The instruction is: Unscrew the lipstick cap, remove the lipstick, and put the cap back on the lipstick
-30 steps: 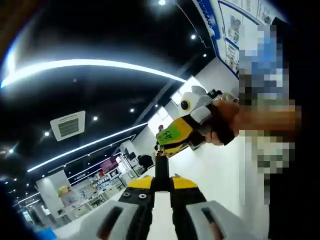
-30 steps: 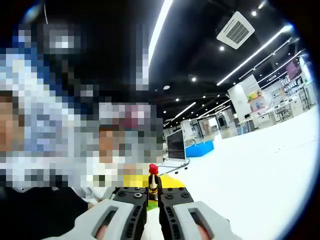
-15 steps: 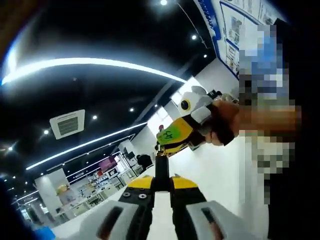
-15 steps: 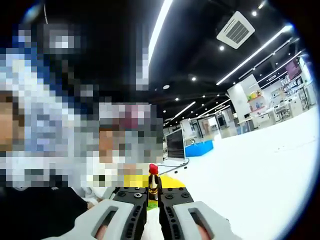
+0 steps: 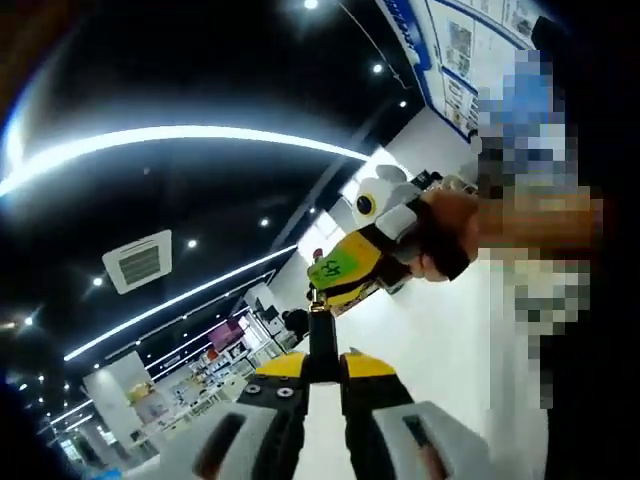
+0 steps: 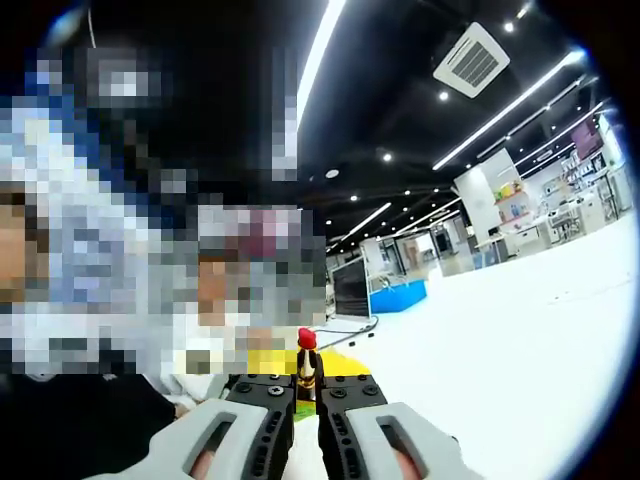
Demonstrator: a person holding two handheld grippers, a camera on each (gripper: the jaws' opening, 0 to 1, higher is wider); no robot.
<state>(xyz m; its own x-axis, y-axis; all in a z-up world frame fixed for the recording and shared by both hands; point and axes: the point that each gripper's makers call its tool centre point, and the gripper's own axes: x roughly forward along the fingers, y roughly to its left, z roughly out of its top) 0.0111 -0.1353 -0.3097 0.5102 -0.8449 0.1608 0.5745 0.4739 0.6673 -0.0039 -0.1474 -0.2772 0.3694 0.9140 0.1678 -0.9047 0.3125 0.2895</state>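
Note:
In the left gripper view my left gripper (image 5: pixel 320 372) is shut on a slim black lipstick cap (image 5: pixel 320 340) that stands up between its jaws. Just past the cap's top end sits the tip of my right gripper (image 5: pixel 352 268), yellow and white with a green label, held by a hand (image 5: pixel 445 235). In the right gripper view my right gripper (image 6: pixel 308 386) is shut on the lipstick (image 6: pixel 307 365), a gold and black tube with its red bullet bare at the top. A yellow part of the left gripper (image 6: pixel 262 362) shows just behind it.
A white table top (image 6: pixel 520 340) spreads to the right, with a blue box (image 6: pixel 400 297) and a dark monitor (image 6: pixel 351 290) at its far edge. Overhead are a black ceiling, light strips and an air-conditioning unit (image 5: pixel 138 262). The person's body is close by.
The left gripper view has tilted a little, so the background slid; the cap and the right gripper keep their places. The right gripper view is unchanged.

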